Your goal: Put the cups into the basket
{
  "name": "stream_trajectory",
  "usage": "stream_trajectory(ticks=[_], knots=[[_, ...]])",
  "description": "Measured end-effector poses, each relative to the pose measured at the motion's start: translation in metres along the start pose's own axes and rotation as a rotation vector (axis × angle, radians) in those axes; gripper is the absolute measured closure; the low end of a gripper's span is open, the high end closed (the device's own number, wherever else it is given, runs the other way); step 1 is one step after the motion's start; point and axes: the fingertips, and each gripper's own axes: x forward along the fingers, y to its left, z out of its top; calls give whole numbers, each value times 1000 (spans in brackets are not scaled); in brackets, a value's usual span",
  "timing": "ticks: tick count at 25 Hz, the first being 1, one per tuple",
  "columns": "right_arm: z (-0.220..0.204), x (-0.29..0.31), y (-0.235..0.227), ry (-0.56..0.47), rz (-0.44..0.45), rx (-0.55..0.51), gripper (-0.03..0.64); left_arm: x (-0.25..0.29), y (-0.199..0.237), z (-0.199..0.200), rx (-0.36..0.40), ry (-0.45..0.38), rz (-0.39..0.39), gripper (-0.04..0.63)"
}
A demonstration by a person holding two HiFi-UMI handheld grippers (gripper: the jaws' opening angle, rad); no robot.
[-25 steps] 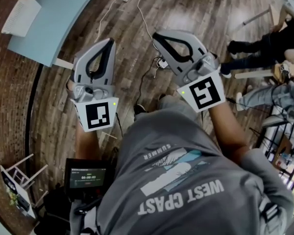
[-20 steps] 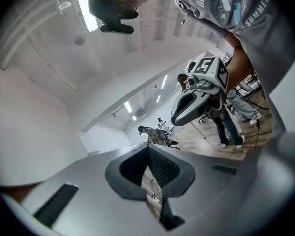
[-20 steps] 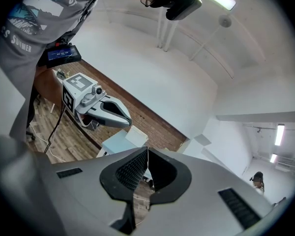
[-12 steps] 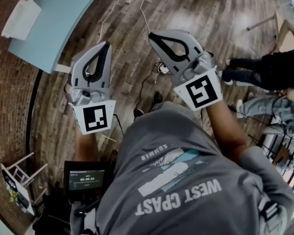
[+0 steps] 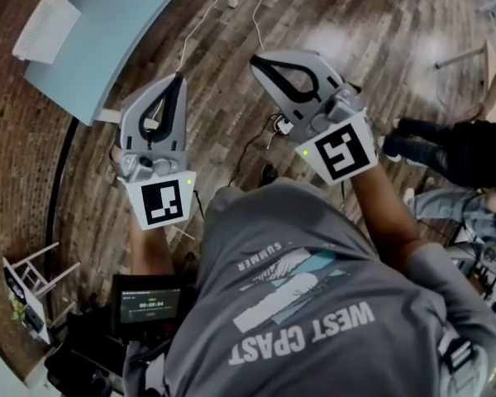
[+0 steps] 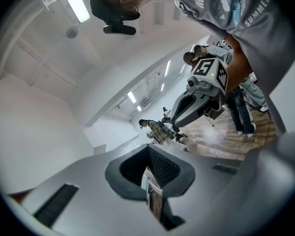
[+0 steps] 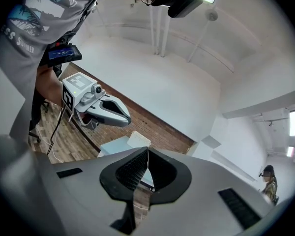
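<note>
Task not begun, by the look of it. No cups visible in any view, none held. Left tongs (image 5: 178,78) closed, empty. Right tongs (image 5: 255,59) closed, empty too. Both held level over wood floor (image 5: 355,31), apart from blue desk (image 5: 107,23). On desk: white ribbed thing (image 5: 45,27), possibly the basket, can't confirm. Left to do: find cups, grip, carry, drop in basket. All of it.

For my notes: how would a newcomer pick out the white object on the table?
In the head view's upper left a pale blue table stands on the wood floor. At its left end lies a white ribbed rectangular object, perhaps the basket. It is the only thing seen on that tabletop.
</note>
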Motion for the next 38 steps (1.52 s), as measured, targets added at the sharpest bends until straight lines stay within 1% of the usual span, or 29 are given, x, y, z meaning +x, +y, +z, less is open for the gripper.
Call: stream_trajectory(ticks=[4,7,11,14,18,22,24,28,31,34,38], knots=[[-4,2,-3,5,7,16,603,2,-3,-3,7,17,-13,594],[-7,3,0,4,3,18,603,0,-3,-4,5,10,-11,595],[-7,14,0,18,-25,14,603,3,3,-17,5,-9,-32,595],[-7,29,-4,42,-35,13,603,12,17,-28,0,-27,-50,595],[-4,52,-16,59,-77,2,603,19,41,-40,0,-69,-59,595],[-3,99,-25,99,-87,9,603,29,79,-75,-25,-78,-72,594],[-2,116,-24,108,-89,4,603,30,91,-87,-33,-91,-74,594],[3,118,-10,112,-108,-8,603,21,89,-92,-27,-115,-70,595],[7,116,-1,108,-99,-20,603,15,87,-91,-33,-120,-66,595],[9,117,-8,101,-99,-24,603,18,89,-89,-36,-121,-60,595],[2,123,-19,94,-84,-7,603,29,92,-92,-34,-97,-57,595]])
